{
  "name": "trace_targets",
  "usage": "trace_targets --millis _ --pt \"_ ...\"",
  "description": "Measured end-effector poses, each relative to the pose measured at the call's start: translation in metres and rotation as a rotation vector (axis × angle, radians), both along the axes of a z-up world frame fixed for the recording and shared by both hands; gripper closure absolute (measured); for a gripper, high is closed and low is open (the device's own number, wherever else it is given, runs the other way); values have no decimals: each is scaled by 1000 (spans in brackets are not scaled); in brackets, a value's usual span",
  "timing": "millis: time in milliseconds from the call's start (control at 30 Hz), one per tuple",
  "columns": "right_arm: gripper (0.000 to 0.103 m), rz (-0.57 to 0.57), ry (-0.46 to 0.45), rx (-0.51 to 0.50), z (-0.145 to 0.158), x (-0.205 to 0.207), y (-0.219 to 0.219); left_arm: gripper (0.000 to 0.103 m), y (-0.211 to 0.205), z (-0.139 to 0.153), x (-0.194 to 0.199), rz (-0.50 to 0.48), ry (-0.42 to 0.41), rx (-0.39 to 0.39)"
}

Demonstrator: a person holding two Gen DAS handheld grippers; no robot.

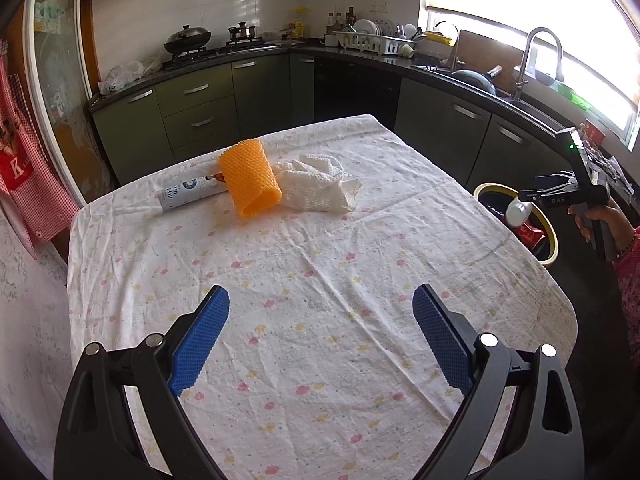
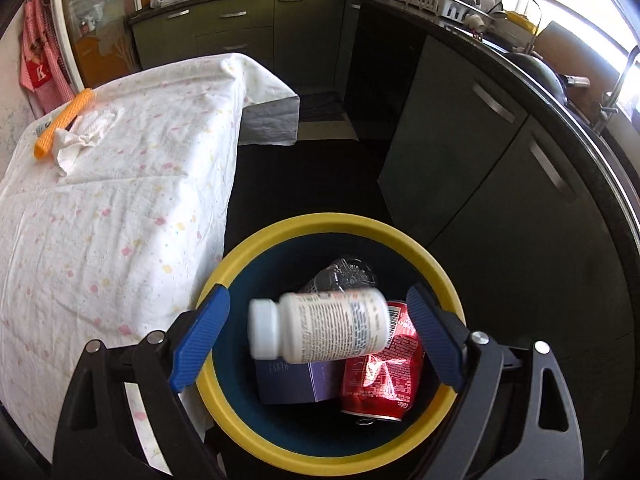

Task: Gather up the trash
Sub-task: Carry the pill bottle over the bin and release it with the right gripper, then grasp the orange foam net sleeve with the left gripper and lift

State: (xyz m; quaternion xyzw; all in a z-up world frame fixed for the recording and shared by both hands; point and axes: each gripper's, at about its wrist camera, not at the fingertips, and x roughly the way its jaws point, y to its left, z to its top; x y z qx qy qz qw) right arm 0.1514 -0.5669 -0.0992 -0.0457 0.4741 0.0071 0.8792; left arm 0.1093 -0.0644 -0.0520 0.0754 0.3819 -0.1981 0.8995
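the right gripper point(image 2: 318, 334) hangs wide open over a yellow-rimmed bin point(image 2: 280, 240), a white pill bottle point(image 2: 320, 330) loose between its pads, touching neither. the left gripper point(image 1: 320, 336) is open and empty above the table point(image 1: 320, 260), where an orange cup point(image 1: 250, 178), crumpled tissue point(image 1: 316, 184) and a white tube point(image 1: 184, 192) lie together.

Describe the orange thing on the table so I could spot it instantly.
Start at the table with the flowered cloth. At its far end, the orange cup lies on its side between a white tube and a crumpled paper towel. Only it is bright orange and bumpy.
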Motion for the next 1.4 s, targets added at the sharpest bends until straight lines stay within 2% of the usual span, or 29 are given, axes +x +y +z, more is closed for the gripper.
trace_targets --millis 200,300,567,767,933,1000,1100,1267,1400 --pt "17 -35 -41 16 12 -17 3 11 -6 -4 3 -16 13 15" --pt "16 -39 -57 35 15 -31 13 7 -8 -10 7 -17 30 14" --pt "14 16 -67 33 10 -51 43 7 -22 -29 40 -37 124 18" --pt "14 45 -60 48 4 -51 52 7 -34 -29 90 -5 134 51" --pt "14 58 -54 52 -1 -52 56 9 -27 -23 147 55 176 46" --pt "14 65 -51 55 -2 -52 58 18 -24 -22 171 82 215 34" --pt "14 72 -48 54 -5 -50 60 24 -20 -25 205 127 270 37" --pt "14 88 -37 59 -11 -49 64 26 -23 -34 246 187 302 96" --pt "14 93 -30 63 -15 -48 63 30 -23 -47 265 212 368 90"
